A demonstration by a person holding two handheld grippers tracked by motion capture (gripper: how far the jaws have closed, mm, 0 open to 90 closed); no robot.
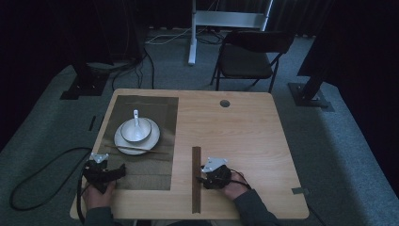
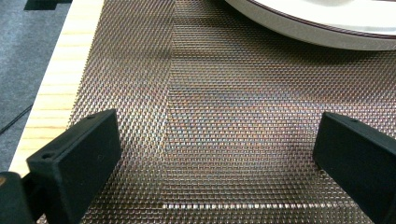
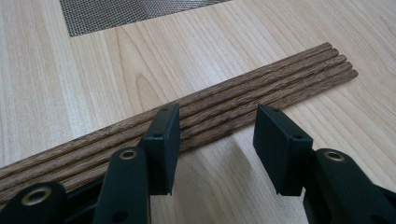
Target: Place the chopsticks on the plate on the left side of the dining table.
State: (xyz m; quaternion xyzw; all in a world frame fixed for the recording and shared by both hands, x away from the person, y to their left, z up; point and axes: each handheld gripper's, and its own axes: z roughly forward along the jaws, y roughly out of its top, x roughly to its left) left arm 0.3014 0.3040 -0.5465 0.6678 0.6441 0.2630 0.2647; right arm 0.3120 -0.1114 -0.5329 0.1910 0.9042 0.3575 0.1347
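Note:
A dark woven placemat (image 1: 141, 174) covers the table's left side. On it stands a white plate (image 1: 153, 139) with a dark-rimmed bowl (image 1: 136, 129) and a white spoon (image 1: 136, 117); a pair of chopsticks (image 1: 136, 149) lies across the plate's near rim. My left gripper (image 1: 120, 170) rests at the mat's near left edge, open; its jaws stand wide apart over the mat (image 2: 224, 93), with the plate rim (image 2: 317, 28) beyond. A long ridged dark wooden strip (image 1: 196, 188) lies mid-table. My right gripper (image 1: 200, 175) is open beside it, the left jaw over the strip (image 3: 280, 74).
The light wooden table (image 1: 244, 136) has a round hole (image 1: 225, 103) near its far edge. A black folding chair (image 1: 249, 56) stands behind the table. A black cable (image 1: 33, 188) loops on the carpet at left. The mat's corner (image 3: 121, 11) lies beyond the strip.

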